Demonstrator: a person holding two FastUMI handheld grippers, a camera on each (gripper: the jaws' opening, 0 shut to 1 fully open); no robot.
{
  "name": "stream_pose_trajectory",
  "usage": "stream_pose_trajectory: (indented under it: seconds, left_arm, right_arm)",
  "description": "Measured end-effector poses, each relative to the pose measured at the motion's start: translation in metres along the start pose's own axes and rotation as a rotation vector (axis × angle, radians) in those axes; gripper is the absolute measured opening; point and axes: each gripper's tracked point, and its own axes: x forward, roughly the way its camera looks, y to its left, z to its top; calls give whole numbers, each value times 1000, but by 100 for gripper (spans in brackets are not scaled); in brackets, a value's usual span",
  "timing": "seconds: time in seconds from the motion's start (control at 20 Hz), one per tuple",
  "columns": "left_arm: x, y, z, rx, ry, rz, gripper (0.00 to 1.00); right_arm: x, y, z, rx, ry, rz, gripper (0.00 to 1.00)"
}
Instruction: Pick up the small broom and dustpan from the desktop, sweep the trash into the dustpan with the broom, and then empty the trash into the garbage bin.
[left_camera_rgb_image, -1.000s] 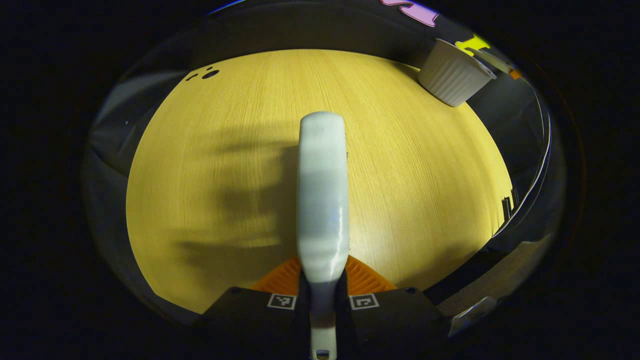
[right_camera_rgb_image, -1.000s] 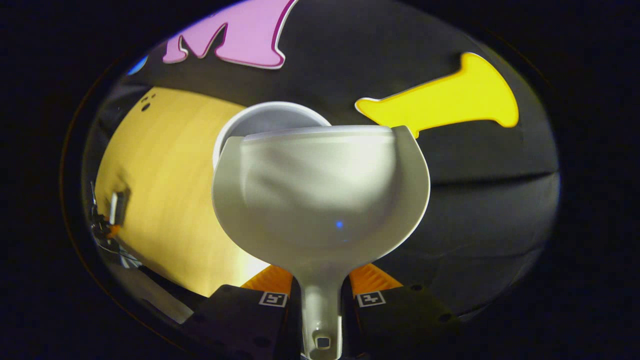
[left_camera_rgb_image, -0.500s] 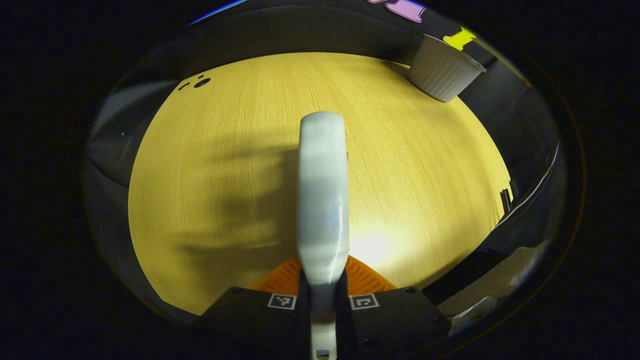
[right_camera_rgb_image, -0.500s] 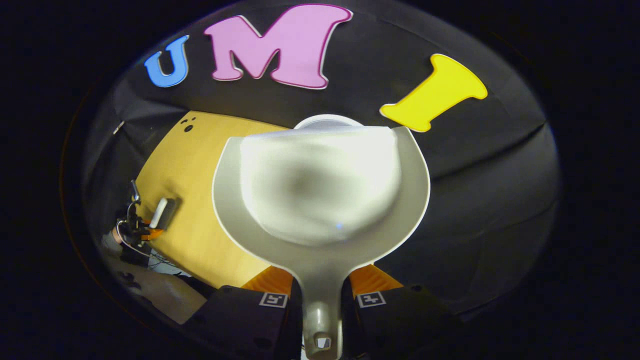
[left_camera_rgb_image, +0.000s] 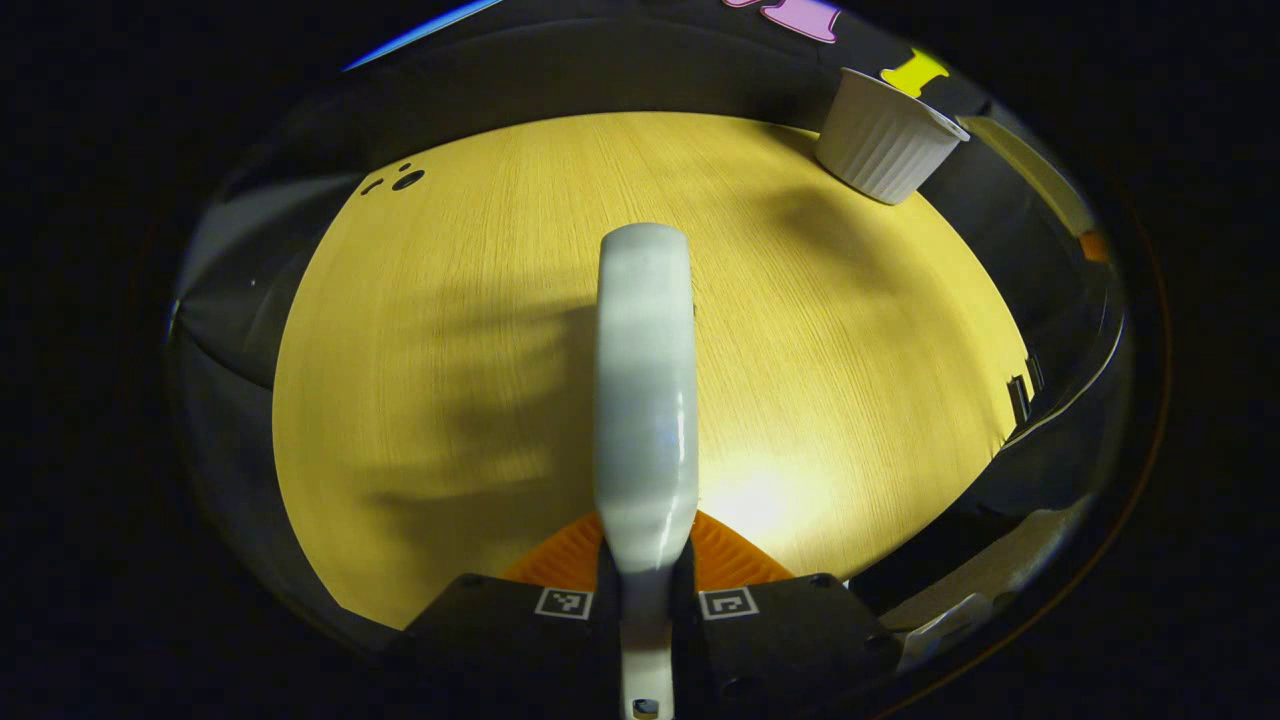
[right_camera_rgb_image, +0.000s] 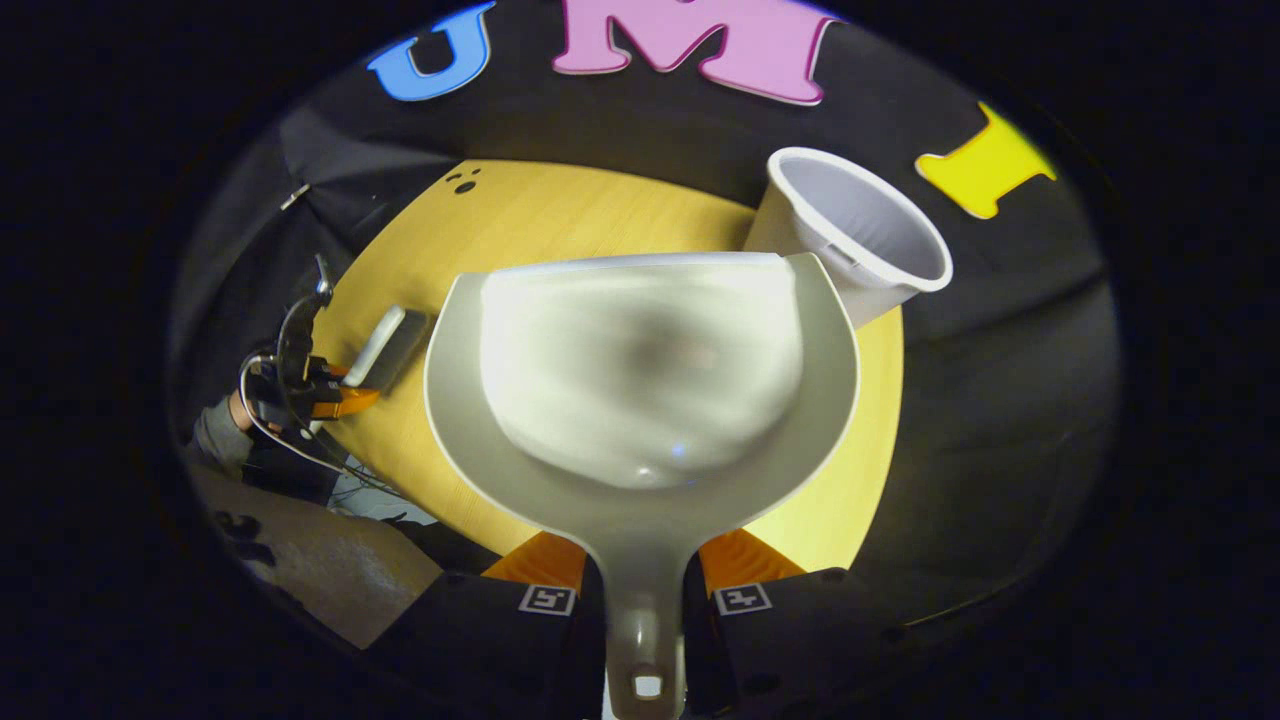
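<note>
Yellow wood-grain desktop (left_camera_rgb_image: 480, 330) spreads under the left gripper view, where the left gripper (left_camera_rgb_image: 646, 590) has both fingers pinched on the handle of the small broom (left_camera_rgb_image: 645, 390), which reaches out above the table, while the white ribbed garbage bin (left_camera_rgb_image: 885, 145) stands at the table's far right edge. Over in the right gripper view, the right gripper (right_camera_rgb_image: 645, 590) is clamped on the stem of the pale dustpan (right_camera_rgb_image: 640, 390), held above the desktop with the bin's open mouth just beyond the pan's far right corner; far off at the left, a hand holds the other gripper with the broom.
</note>
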Motion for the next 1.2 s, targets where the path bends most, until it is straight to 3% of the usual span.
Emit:
stream_pose_trajectory:
  seconds: [0.1,0.15,0.2,0.25,0.35,0.4,0.5,0.55,0.65,0.7,0.85,0.9,1.2]
  left_arm:
    - [1,-1,0,-8,2,6,24]
    - [1,-1,0,-11,3,9,24]
    - [0,-2,-1,-11,7,15,24]
    - [1,-1,-1,-7,12,23,24]
    - [2,-1,-1,6,20,42,24]
    - [1,-1,-2,11,25,48,24]
    - [-1,0,-2,16,38,57,28]
    - [-1,0,-2,16,41,62,24]
    - [-1,0,-2,22,46,79,24]
    - [-1,-1,-2,25,48,90,24]
    - [0,-2,-4,6,58,105,25]
    - [1,-3,-4,-4,66,110,25]
    - [10,-2,-2,-36,77,167,28]
  right_arm:
    - [32,20,-18,-6,31,10,39]
    - [46,30,-26,-1,48,18,32]
    - [62,40,-32,20,58,23,35]
    - [76,53,-38,43,68,38,32]
    - [97,70,-49,67,85,61,39]
    - [104,71,-52,68,90,57,31]
    - [120,73,-56,75,88,35,35]
    - [129,73,-57,91,83,27,31]
    - [147,72,-58,128,76,17,39]
    - [155,72,-59,138,73,3,31]
    - [167,65,-60,135,68,-32,35]
    - [171,66,-61,136,61,-32,32]
    - [181,70,-74,153,51,17,40]
